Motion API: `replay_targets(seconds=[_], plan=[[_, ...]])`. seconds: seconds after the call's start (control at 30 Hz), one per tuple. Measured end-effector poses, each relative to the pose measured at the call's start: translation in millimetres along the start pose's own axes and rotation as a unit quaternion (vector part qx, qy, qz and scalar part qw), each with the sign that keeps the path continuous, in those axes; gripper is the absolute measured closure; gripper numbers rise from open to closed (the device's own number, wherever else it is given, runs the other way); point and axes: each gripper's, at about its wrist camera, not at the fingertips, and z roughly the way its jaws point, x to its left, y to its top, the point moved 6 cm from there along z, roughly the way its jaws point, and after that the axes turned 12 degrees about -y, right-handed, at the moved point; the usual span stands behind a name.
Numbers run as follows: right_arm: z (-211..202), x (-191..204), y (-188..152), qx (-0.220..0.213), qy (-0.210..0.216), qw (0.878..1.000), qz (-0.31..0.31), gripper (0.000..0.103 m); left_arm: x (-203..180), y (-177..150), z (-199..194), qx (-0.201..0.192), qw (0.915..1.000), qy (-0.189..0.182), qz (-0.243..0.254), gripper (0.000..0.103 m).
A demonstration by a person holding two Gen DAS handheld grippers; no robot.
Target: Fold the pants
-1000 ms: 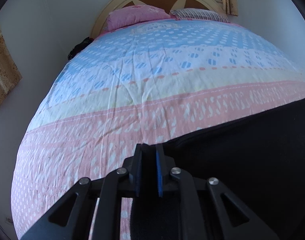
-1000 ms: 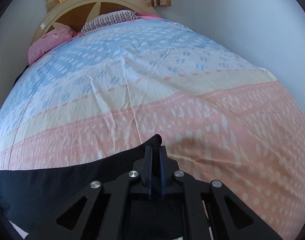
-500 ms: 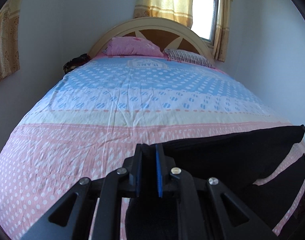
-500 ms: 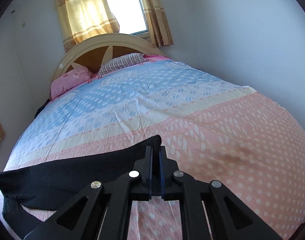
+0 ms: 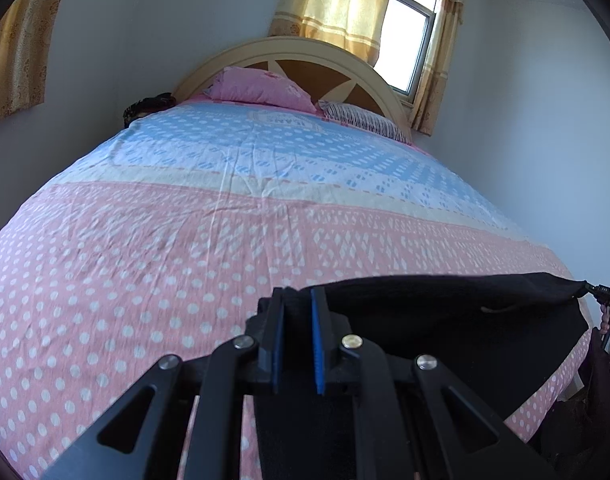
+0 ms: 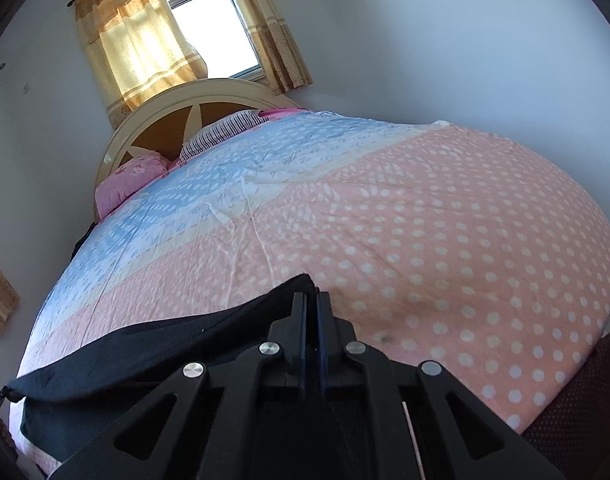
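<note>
The black pants (image 5: 445, 320) hang stretched between my two grippers, above the foot of the bed. My left gripper (image 5: 297, 300) is shut on one end of their top edge. My right gripper (image 6: 311, 300) is shut on the other end, and the pants (image 6: 145, 352) run from it to the left. The right gripper also shows at the far right of the left wrist view (image 5: 601, 292). The lower part of the pants hangs down over the bed edge, out of view.
The bed (image 5: 185, 240) has a pink, cream and blue dotted sheet. A pink pillow (image 5: 261, 88) and a striped pillow (image 5: 365, 120) lie by the headboard (image 6: 177, 104). Walls stand close on both sides. A curtained window (image 6: 209, 28) is behind the headboard.
Both grippers have risen and tilted up with the pants held taut between them. The window and curtains have come into view. The pants have lifted off the sheet.
</note>
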Motion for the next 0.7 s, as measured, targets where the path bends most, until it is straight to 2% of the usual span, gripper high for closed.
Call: replay_targets(seconds=[0.13,0.3,0.33,0.4,0.43,0.47,0.57,0.63,0.7], plan=[[-0.7,-15.2,-16.5,0.018,-0.009,1.0,0.003,0.099,1.3,-19.8,-6.0,0.007,1.0,-0.002,-0.005,0.09],[2.8,-20.2,-31.3,0.049,-0.019,0.999,-0.01,0.098,-1.1,-38.2,-1.6,0.029,0.999,0.024,0.024,0.09],[0.4,-22.2,-31.2,0.048,-0.024,0.999,-0.004,0.093,-2.0,-39.0,-1.7,0.03,0.9986,0.029,0.033,0.09],[-11.6,-26.3,-28.5,0.034,-0.063,0.997,-0.004,0.065,-4.5,-37.9,-3.0,0.028,0.9982,0.033,0.041,0.09],[-22.5,-25.4,-25.5,0.018,-0.077,0.997,-0.01,0.043,-5.9,-37.6,-3.9,0.028,0.9979,0.036,0.046,0.09],[-34.0,-22.3,-22.0,0.0,-0.083,0.996,-0.017,0.041,-6.8,-37.9,-5.4,0.027,0.9976,0.038,0.052,0.09],[-75.5,10.6,-17.2,-0.047,-0.088,0.992,-0.074,0.041,-10.3,-38.0,-7.1,0.026,0.9968,0.043,0.063,0.09],[-96.0,53.3,-23.9,-0.053,-0.046,0.988,-0.135,0.041,-12.2,-38.2,-8.6,0.025,0.9963,0.045,0.069,0.09],[-111.1,112.3,-46.5,-0.05,0.003,0.974,-0.219,0.041,-12.5,-38.6,-10.4,0.023,0.9964,0.044,0.069,0.09]])
